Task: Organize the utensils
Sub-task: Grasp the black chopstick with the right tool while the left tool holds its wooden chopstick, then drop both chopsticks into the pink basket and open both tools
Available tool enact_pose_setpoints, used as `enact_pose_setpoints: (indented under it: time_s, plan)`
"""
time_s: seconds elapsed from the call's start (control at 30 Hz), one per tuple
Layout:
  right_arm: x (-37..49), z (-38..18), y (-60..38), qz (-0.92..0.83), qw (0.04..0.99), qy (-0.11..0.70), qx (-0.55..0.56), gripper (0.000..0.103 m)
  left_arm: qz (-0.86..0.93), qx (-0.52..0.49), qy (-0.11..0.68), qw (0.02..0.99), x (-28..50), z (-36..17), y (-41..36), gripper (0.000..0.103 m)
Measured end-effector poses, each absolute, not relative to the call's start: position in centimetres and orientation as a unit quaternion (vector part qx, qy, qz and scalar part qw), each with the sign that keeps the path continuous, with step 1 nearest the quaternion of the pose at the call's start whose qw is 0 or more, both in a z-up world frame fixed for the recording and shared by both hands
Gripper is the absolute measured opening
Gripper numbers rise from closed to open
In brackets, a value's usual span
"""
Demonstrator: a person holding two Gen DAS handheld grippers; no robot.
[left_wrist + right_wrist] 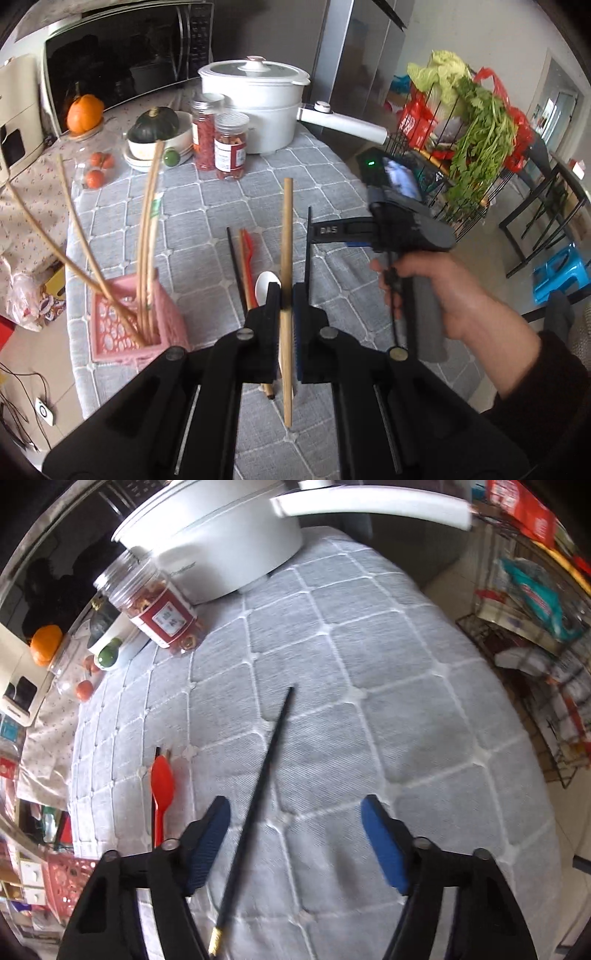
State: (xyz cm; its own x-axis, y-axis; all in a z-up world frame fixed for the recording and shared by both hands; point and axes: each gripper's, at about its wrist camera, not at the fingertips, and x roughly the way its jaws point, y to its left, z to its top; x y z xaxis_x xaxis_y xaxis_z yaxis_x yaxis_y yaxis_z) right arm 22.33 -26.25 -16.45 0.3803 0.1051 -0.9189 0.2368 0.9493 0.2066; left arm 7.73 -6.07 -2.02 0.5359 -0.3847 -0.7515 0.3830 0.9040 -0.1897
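Left gripper (286, 295) jaws clamp wooden chopstick (286, 258); steer it upright to pink basket (147, 325) at 9 o'clock. Right gripper (295, 834) jaws open astride black chopstick (258, 794).

Soft daylight is washing evenly over the grey tablecloth (388, 701), shadows staying faint. Fisheye bending is curving both views' edges, and motion blur is smearing the wire rack (532, 635) at right.

Left gripper (286, 295) clamped tight, pads pressed on a wooden chopstick (286, 236) standing upright between them, angled down. Right gripper (295, 834) gripped pistol-style by the right hand (436, 295), dark sleeve at the wrist, tilted steeply down, jaws apart, touching nothing, a black chopstick (258, 794) between them.
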Motion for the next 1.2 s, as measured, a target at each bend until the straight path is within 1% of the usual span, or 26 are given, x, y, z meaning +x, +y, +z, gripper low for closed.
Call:
enact_pose_setpoints:
  time_s: [0.07, 0.1, 0.13, 0.17, 0.2, 0.23, 0.27, 0.33, 0.47, 0.6, 0.73, 0.97, 1.2]
  plan:
    - [23.3, -17.2, -25.2, -0.043, 0.817, 0.558, 0.135, 0.053, -0.219, -0.010, 0.427, 0.877, 7.7, -2.2, -5.6, 0.007]
    - [23.7, -17.6, -24.7, -0.045, 0.818, 0.560, 0.125, 0.053, -0.220, -0.017, 0.429, 0.876, 7.8, -2.4, -5.3, 0.007]
    - [24.0, -17.7, -24.0, -0.053, 0.825, 0.552, 0.104, 0.050, -0.222, -0.024, 0.431, 0.874, 7.9, -2.4, -4.9, 0.007]
    - [24.3, -17.7, -23.5, -0.056, 0.830, 0.549, 0.086, 0.041, -0.222, -0.030, 0.432, 0.873, 7.8, -2.5, -4.4, 0.007]
    - [24.6, -17.9, -22.8, -0.062, 0.831, 0.549, 0.064, 0.038, -0.221, -0.034, 0.433, 0.873, 7.8, -2.5, -3.9, 0.007]
    - [24.7, -18.0, -22.4, -0.072, 0.832, 0.548, 0.046, 0.028, -0.220, -0.039, 0.435, 0.872, 7.8, -2.7, -3.5, 0.007]
    - [24.8, -18.0, -21.9, -0.081, 0.833, 0.547, 0.028, 0.022, -0.219, -0.042, 0.436, 0.872, 7.8, -2.8, -3.2, 0.007]
    - [24.8, -18.0, -21.0, -0.084, 0.832, 0.548, 0.012, 0.012, -0.216, -0.048, 0.438, 0.871, 7.7, -2.8, -2.6, 0.007]
    - [24.2, -17.7, -20.7, -0.070, 0.832, 0.550, 0.014, 0.006, -0.211, -0.049, 0.429, 0.877, 7.1, -2.3, -1.6, 0.007]
    - [22.5, -15.6, -21.7, -0.048, 0.849, 0.525, 0.043, 0.006, -0.207, -0.049, 0.409, 0.888, 6.2, -1.2, -0.3, 0.007]
    - [19.6, -11.4, -22.4, -0.023, 0.875, 0.477, 0.073, 0.006, -0.204, -0.054, 0.381, 0.900, 5.3, 0.1, 0.9, 0.007]
    - [14.2, -4.9, -21.4, 0.012, 0.918, 0.388, 0.079, 0.006, -0.180, -0.076, 0.326, 0.925, 4.2, 2.6, 2.8, 0.007]
    - [10.0, 0.9, -18.6, 0.048, 0.953, 0.292, 0.058, 0.006, -0.139, -0.096, 0.234, 0.958, 3.3, 5.7, 5.1, 0.007]
